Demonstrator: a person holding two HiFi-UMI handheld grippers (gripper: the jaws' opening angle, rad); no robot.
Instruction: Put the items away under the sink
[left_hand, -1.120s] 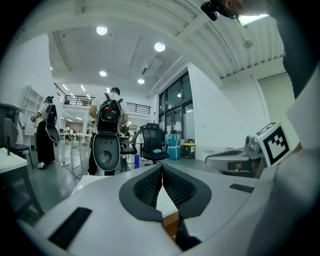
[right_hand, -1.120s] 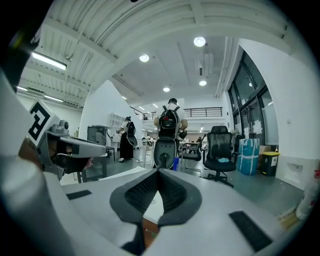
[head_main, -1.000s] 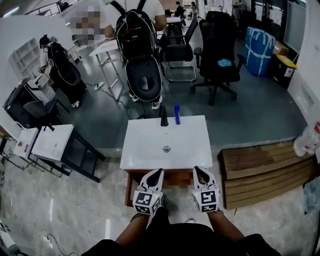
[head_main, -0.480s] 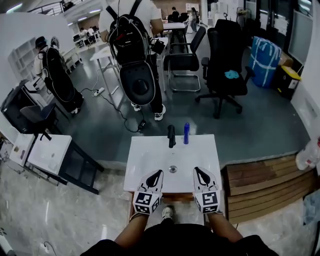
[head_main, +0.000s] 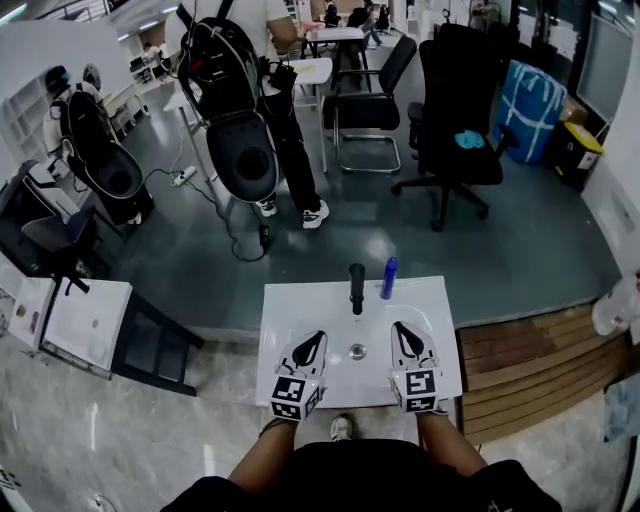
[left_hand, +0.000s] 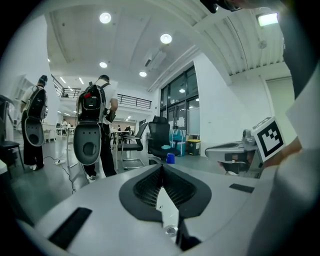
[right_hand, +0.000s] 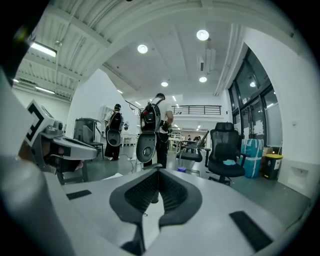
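Note:
A white sink (head_main: 300, 310) stands just in front of me, with a black faucet (head_main: 356, 288) and a blue bottle (head_main: 389, 278) upright at its far edge and a drain (head_main: 357, 352) in the middle. My left gripper (head_main: 318, 338) hovers over the sink's near left part, shut and holding nothing. My right gripper (head_main: 399, 328) hovers over the near right part, also shut and holding nothing. The left gripper view shows that gripper's (left_hand: 161, 169) pads meeting, with the blue bottle (left_hand: 170, 158) beyond them. In the right gripper view that gripper's (right_hand: 158, 172) tips also meet. The space under the sink is hidden.
Stacked wooden planks (head_main: 530, 350) lie right of the sink, with a white jug (head_main: 615, 305) at the frame's edge. A low white table (head_main: 85, 320) stands at the left. Beyond are a person carrying a black rig (head_main: 240, 110), a black office chair (head_main: 455, 110) and a blue bag (head_main: 530, 100).
Both grippers and the view have moved forward, so the grippers now hang over the sink top instead of short of its front edge. The person with the rig has shifted left.

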